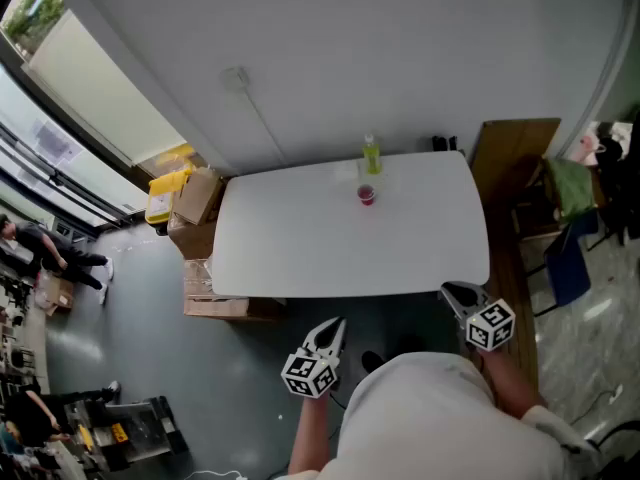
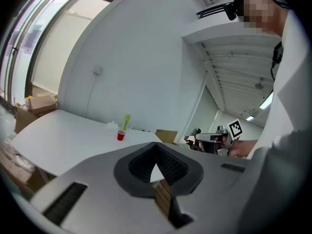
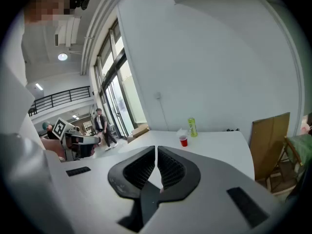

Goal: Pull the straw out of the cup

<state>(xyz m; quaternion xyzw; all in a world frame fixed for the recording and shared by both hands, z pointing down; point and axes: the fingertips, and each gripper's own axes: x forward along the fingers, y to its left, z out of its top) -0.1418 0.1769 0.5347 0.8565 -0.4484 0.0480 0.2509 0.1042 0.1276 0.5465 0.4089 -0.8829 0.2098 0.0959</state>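
A small red cup (image 1: 366, 195) stands toward the far side of the white table (image 1: 300, 248); it also shows in the left gripper view as the red cup (image 2: 121, 135) and in the right gripper view as the red cup (image 3: 184, 141). The straw is too small to make out. My left gripper (image 1: 331, 334) hangs below the table's near edge, shut and empty. My right gripper (image 1: 461, 297) is at the near right corner, also shut with nothing in it. Both are far from the cup.
A yellow-green bottle (image 1: 372, 155) stands just behind the cup, with a crumpled white thing (image 1: 346, 171) to its left. Cardboard boxes (image 1: 198, 208) are stacked left of the table. A brown board (image 1: 512, 158) and a chair (image 1: 565, 253) are on the right. People stand far left.
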